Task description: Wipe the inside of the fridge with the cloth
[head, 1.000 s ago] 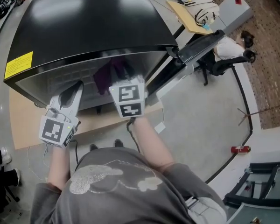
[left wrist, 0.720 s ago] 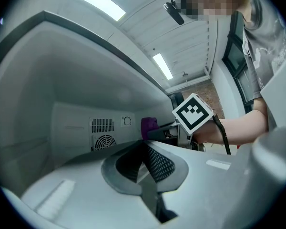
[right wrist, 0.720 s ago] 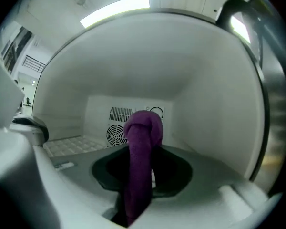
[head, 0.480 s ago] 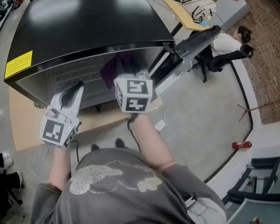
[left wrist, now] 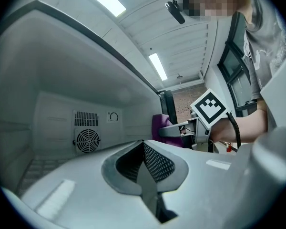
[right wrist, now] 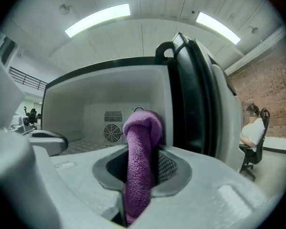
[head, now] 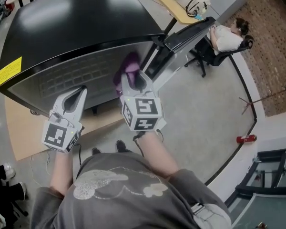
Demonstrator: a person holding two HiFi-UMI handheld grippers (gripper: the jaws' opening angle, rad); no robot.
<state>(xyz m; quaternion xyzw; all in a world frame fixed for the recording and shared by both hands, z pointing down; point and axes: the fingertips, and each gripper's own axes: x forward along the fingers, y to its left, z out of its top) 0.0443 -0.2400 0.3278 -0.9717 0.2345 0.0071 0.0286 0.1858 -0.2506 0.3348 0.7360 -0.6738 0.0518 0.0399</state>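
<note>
The right gripper (right wrist: 139, 185) is clamping its jaws on the purple cloth (right wrist: 142, 137). The cloth is standing up between them as a thick roll with its top folded over, and its lower end is running out of the bottom of the right gripper view. In the head view the cloth is poking out past the jaws at the open front of the fridge (head: 86, 23), just under the edge of the black top and near the side where the door (head: 188, 30) is standing open. No view is showing whether the cloth is touching an inner wall.

The left gripper (left wrist: 144, 149) is holding its jaws pressed together with nothing between them, pointing into the left part of the opening.

From above, the black top is hiding nearly all of the interior, leaving only a grey ribbed strip showing. The gripper views are showing pale inner walls, with a round fan grille (left wrist: 87, 140) and a small dial (left wrist: 114, 117) on the back wall. In the right gripper view the cloth is covering most of that dial.

The fridge is standing on a wooden board (head: 19, 123). Beyond the door a seated person (head: 226, 37) is showing, partly hidden by the chair. A small red object (head: 245, 139) is lying on the floor, too small to identify.
</note>
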